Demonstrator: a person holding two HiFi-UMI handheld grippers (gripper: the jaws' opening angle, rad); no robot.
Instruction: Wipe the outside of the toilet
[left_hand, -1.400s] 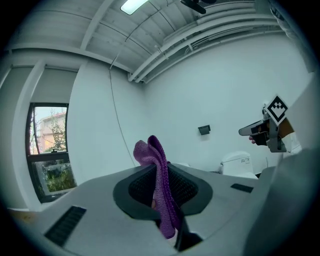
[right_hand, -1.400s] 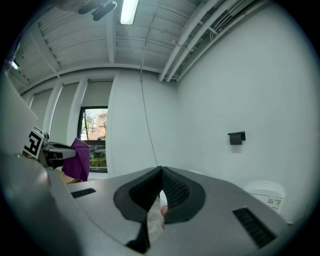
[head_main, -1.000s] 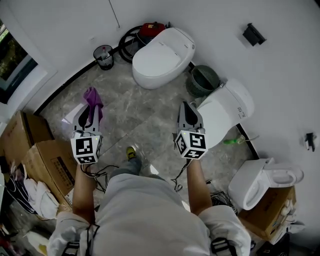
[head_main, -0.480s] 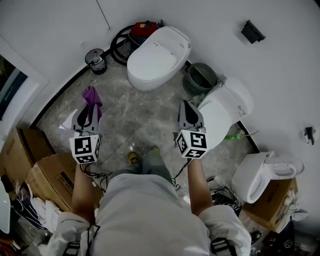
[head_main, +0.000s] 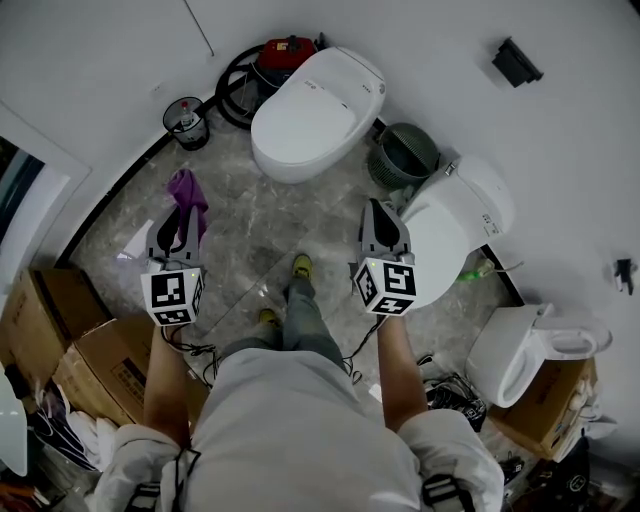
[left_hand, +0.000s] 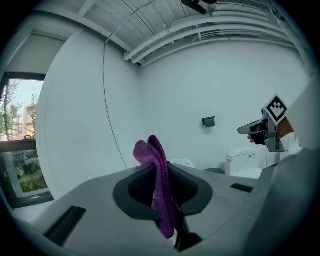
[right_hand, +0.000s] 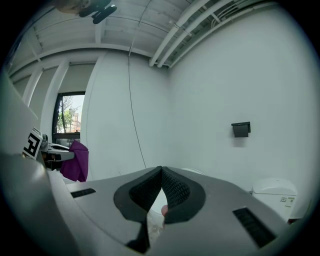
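Observation:
A white toilet (head_main: 310, 115) with its lid down stands on the marble floor ahead, and a second white toilet (head_main: 455, 225) stands to the right. My left gripper (head_main: 183, 215) is held in the air, shut on a purple cloth (head_main: 187, 190) that sticks up past its tips. In the left gripper view the cloth (left_hand: 159, 190) is pinched between the jaws. My right gripper (head_main: 377, 210) hovers beside the second toilet's bowl, shut with nothing in it. In the right gripper view its pads (right_hand: 172, 192) meet at the tip.
A green basket (head_main: 405, 155) sits between the two toilets. A small bin (head_main: 187, 120) and a red vacuum (head_main: 285, 55) with its hose stand by the far wall. A third toilet (head_main: 525, 350) lies at the right. Cardboard boxes (head_main: 60, 320) fill the left corner.
The person has stepped forward, one foot now further ahead, so the toilets are a little nearer. Both grippers keep the same pose; the cloth stays held.

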